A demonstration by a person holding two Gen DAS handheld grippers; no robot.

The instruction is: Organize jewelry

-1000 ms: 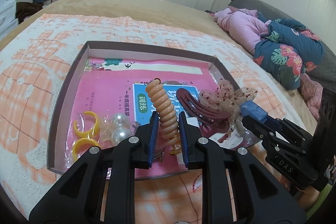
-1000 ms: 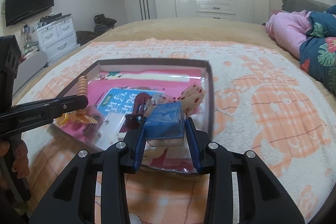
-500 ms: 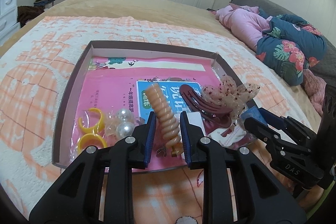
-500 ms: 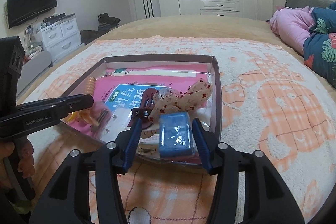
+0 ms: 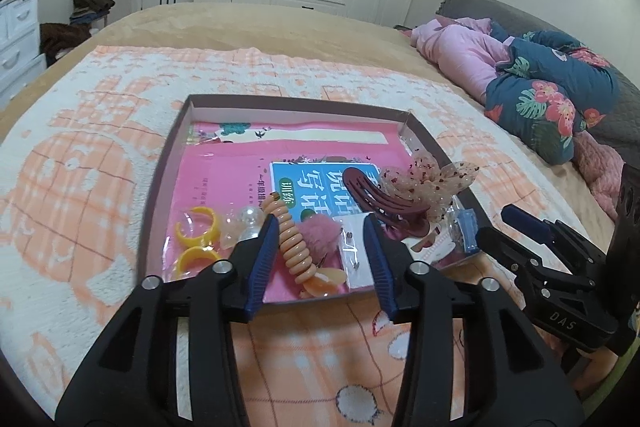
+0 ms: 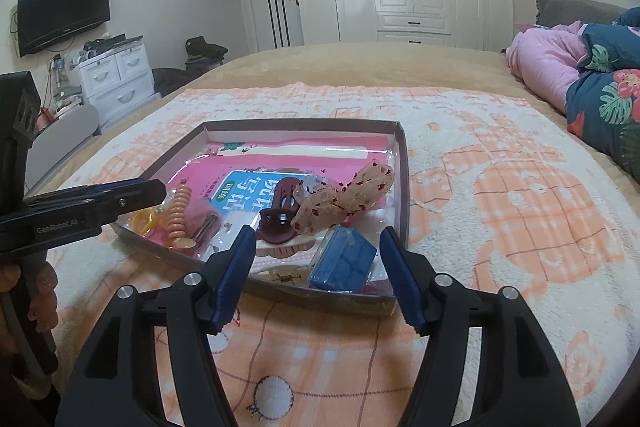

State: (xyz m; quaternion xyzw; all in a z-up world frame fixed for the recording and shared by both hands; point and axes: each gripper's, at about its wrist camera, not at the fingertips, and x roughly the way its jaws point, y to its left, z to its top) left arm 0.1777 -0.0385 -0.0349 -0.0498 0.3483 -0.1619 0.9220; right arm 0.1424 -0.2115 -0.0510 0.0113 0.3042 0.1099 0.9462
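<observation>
While both hover at the tray, left gripper wide and empty, right gripper wide and empty

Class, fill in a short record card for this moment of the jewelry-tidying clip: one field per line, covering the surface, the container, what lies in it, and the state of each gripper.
Surface: bed with an orange-and-white blanket
Container: shallow tray, lined with a pink booklet
Contents, left side: yellow rings, orange spiral hair tie, pink pompom
Contents, right side: maroon hair claw, speckled bow, blue box
Left gripper: open, empty, above the tray's near edge
Right gripper: open, empty, its fingers either side of the blue box
</observation>
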